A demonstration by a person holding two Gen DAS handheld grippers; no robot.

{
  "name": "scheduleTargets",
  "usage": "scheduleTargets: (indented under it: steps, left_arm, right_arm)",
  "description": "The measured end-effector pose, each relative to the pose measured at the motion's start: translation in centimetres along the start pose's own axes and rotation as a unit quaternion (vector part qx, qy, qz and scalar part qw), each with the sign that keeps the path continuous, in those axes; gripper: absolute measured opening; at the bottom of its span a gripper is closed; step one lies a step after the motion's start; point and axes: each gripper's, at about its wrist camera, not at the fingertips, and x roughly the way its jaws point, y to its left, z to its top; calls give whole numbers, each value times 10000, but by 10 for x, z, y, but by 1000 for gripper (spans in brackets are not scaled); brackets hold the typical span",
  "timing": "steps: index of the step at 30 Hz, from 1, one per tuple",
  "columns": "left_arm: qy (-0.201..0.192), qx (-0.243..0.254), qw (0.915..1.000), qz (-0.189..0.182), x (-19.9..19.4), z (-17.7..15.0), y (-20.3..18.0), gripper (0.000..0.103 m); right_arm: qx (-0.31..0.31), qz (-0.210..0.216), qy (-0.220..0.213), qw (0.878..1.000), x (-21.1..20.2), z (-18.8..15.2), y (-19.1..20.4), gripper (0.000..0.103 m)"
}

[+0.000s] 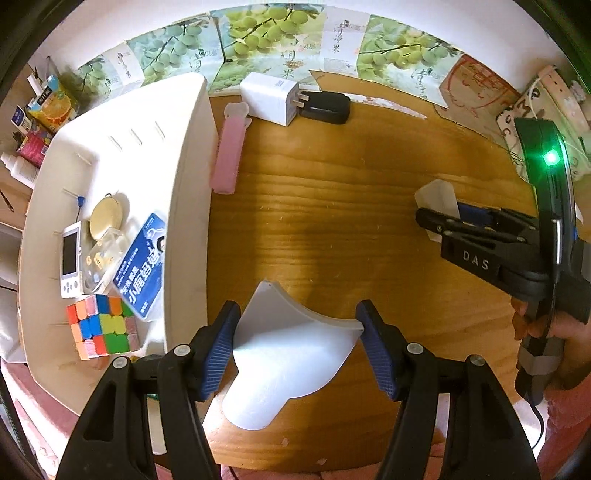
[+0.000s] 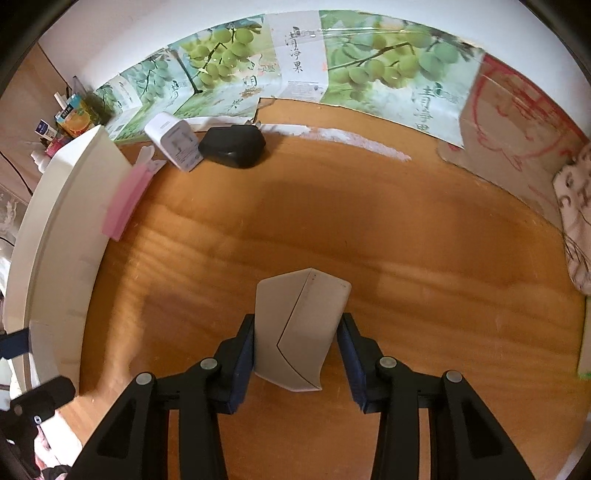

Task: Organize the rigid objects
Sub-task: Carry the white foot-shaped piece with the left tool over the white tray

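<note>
I've got the left gripper (image 1: 297, 347) clamped on a white scoop (image 1: 291, 354), right gripper (image 2: 297, 354) pinching a white box (image 2: 301, 328). Bin (image 1: 184, 177) at 10 o'clock. Risk: thin scoop slips.

- I see a wooden worktop (image 2: 332, 229), orange-brown w/ visible grain, lit warm and uneven.
- Behind it a plain white wall (image 2: 147, 33).
- Flattened grape-print cartons (image 2: 369, 66) line the worktop's back edge, plus a brown cardboard panel w/ red print (image 2: 517, 122) at far right.
- Patterned cloth (image 2: 576, 221) at right edge.
</note>
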Motion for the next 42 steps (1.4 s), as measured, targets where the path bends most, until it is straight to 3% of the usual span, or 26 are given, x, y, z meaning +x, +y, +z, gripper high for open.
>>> scheduleTargets:
  steps: [16,29,42]
  left_arm:
    - [-119,757,9971,17,-36,-16,28,68]
    - [-31,1069,9942,-105,-53,-13,78,68]
    - [-103,1167,9929,197,-54,-11,143,68]
  right_arm:
    - [306,265,-781,9961,-60,-25,47,44]
    - [563,412,-1221,9901,-89,-25,108,44]
    - [509,438,-1531,9859,-99,-24,176,44]
